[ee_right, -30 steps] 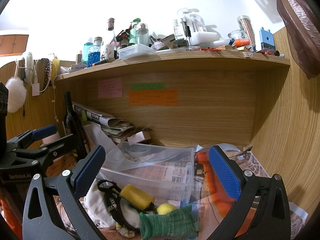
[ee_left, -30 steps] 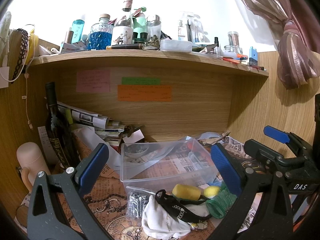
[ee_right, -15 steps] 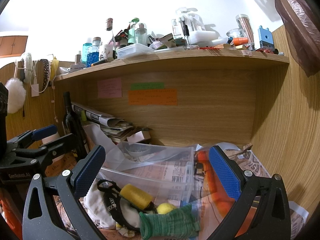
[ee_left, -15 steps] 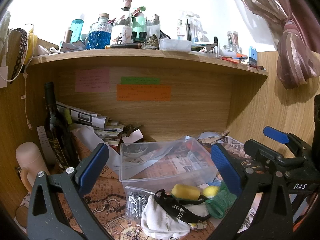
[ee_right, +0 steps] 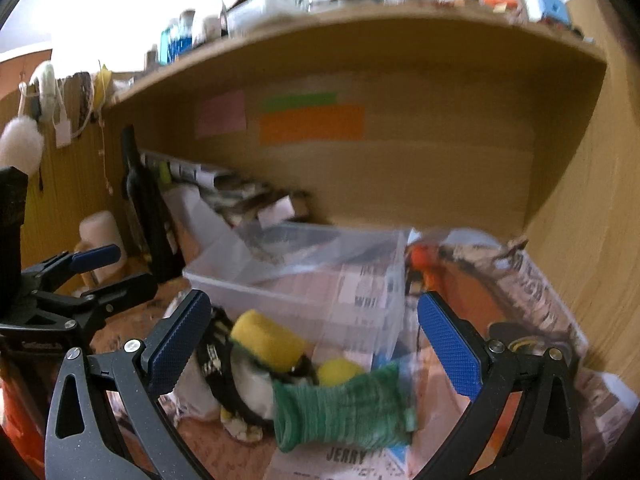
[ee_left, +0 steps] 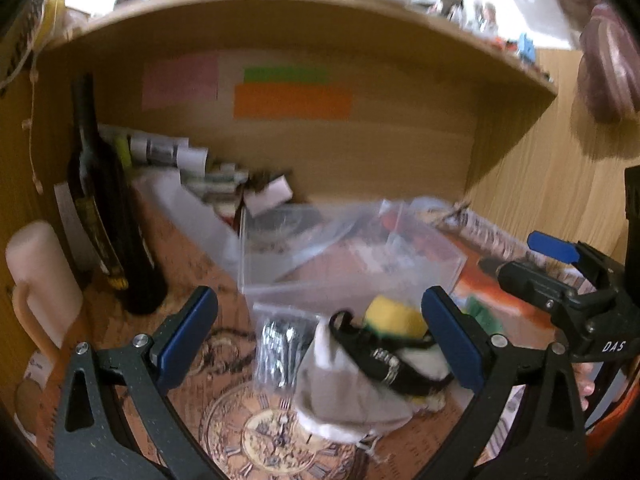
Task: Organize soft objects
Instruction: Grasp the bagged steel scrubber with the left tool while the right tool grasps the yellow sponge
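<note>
A pile of soft things lies in front of a clear plastic bin (ee_left: 448, 268) (ee_right: 280, 296). It holds a white cloth (ee_left: 344, 396), a black strap (ee_left: 380, 356) (ee_right: 218, 364), a yellow sponge roll (ee_left: 394, 314) (ee_right: 266, 340), a small yellow ball (ee_right: 340, 372) and a green knitted sock (ee_right: 344, 408) (ee_left: 484, 318). My left gripper (ee_left: 320, 340) is open and empty, its fingers on either side of the white cloth and strap. My right gripper (ee_right: 312, 344) is open and empty, just above the sock and sponge.
A dark wine bottle (ee_left: 104, 208) (ee_right: 146, 208) and a cream mug (ee_left: 38, 280) stand at the left. Newspapers lie stacked behind the bin (ee_left: 188, 164). A small bag of metal parts (ee_left: 280, 344) lies beside the cloth. A cluttered shelf (ee_right: 360, 28) hangs above. Wooden wall at right.
Both grippers have moved forward and down toward the pile, which now looks larger and lies between the fingers. The views are blurred by motion. Nothing was gripped.
</note>
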`<state>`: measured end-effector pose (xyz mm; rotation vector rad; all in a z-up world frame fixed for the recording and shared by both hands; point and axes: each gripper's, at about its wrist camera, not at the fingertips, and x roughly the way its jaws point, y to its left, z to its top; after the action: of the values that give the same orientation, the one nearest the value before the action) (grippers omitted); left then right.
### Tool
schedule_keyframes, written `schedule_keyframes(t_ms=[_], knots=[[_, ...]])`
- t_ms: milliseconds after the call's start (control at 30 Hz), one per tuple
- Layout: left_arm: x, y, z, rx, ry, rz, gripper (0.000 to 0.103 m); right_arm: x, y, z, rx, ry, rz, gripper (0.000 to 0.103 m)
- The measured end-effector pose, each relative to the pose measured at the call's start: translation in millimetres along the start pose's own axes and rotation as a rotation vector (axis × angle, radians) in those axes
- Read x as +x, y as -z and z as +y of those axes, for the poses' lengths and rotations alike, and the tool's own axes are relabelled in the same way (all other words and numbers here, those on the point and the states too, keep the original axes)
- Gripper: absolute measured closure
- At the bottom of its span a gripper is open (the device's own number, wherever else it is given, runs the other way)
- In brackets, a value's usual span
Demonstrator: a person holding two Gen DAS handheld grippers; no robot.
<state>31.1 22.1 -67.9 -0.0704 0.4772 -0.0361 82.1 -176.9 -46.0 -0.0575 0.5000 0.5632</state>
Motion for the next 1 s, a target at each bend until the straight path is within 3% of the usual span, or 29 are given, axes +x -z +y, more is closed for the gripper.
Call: schedule_keyframes(t_ms=[167, 300, 533, 667, 800, 1000], knots=[[13, 13, 11, -0.027, 0.001, 0.057, 0.0, 22, 11, 2, 0.001, -0.05, 0.087, 0.001], [17, 18, 19, -0.04, 0.004, 0.087, 0.018, 36, 14, 7, -0.009, -0.081, 0.129, 0.005], [22, 16, 43, -0.096, 0.004, 0.111, 0.026, 59, 15, 10, -0.014, -0.126, 0.199, 0.02], [30, 16, 59, -0.126, -0.016, 0.13, 0.028, 70, 17, 9, -0.002, -0.144, 0.237, 0.026], [48, 23, 63, -0.123, 0.01, 0.195, 0.028, 80, 19, 11, 0.003, -0.161, 0.276, 0.028], [67, 33, 52, -0.085, 0.058, 0.273, 0.028, 94, 24, 10, 0.03, -0.175, 0.328, 0.043]])
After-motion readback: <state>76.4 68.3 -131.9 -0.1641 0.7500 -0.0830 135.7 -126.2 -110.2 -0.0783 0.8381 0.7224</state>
